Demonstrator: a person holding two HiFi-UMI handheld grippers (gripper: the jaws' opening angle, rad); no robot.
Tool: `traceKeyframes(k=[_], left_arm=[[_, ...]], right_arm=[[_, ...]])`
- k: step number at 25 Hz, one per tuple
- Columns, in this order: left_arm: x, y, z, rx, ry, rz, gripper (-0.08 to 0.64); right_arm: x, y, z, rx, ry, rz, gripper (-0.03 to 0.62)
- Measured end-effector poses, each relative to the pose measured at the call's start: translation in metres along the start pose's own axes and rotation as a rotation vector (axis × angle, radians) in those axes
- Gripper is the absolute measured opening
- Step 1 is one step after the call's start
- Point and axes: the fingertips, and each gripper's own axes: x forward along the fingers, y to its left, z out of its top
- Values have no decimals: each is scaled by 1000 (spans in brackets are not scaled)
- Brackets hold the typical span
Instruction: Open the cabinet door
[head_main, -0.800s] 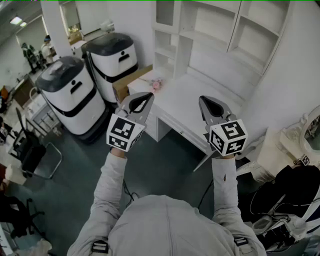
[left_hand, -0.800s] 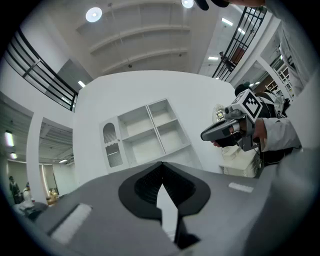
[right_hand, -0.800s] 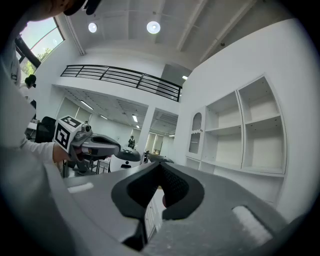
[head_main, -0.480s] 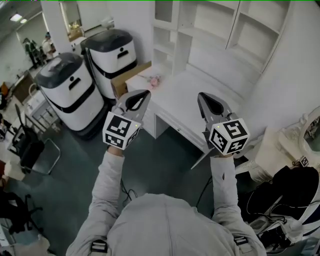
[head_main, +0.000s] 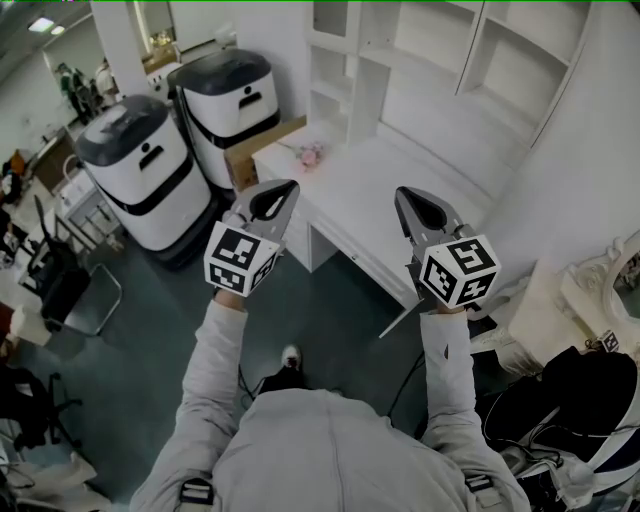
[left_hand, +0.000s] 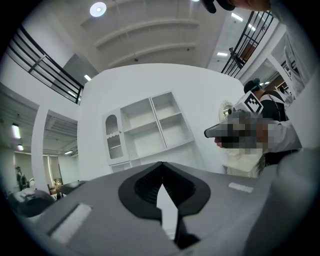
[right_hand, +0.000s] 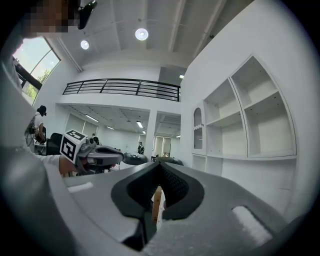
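Observation:
A white desk (head_main: 365, 205) with an open-shelf hutch (head_main: 440, 60) stands ahead of me. The hutch's left end has a narrow cabinet with an arched glass door (left_hand: 113, 136), also seen in the right gripper view (right_hand: 198, 131); the door looks closed. My left gripper (head_main: 287, 187) is held level short of the desk's left corner, jaws shut (left_hand: 161, 164) and empty. My right gripper (head_main: 405, 196) is level over the desk's front edge, also shut (right_hand: 159, 163) with nothing in it. Both are well apart from the cabinet.
Two round white-and-black machines (head_main: 140, 180) (head_main: 235, 100) stand left of the desk, with a cardboard box (head_main: 262, 150) and pink flowers (head_main: 310, 155) beside them. A chair (head_main: 70, 290) is at far left. Ornate white furniture (head_main: 600, 290) and a black bag (head_main: 560, 390) are at right.
Both grippers stay shut and almost in the same place in front of the desk. The view has shifted slightly, and a shoe now shows on the floor below the arms.

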Motion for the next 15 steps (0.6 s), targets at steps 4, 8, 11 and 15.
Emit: traceKeyframes(k=[4, 8, 11, 15], left_arm=[[26, 19, -9, -6, -3, 12, 18], [64, 39, -23, 8, -4, -4, 18], [99, 67, -34, 21, -18, -15, 18], [149, 116, -45, 14, -33, -29, 18]], right_arm=[[21, -21, -9, -4, 15, 0, 2], [52, -52, -16, -8, 11, -27, 2], [88, -77, -19, -13, 5, -43, 2], [144, -111, -17, -23, 10, -66, 2]])
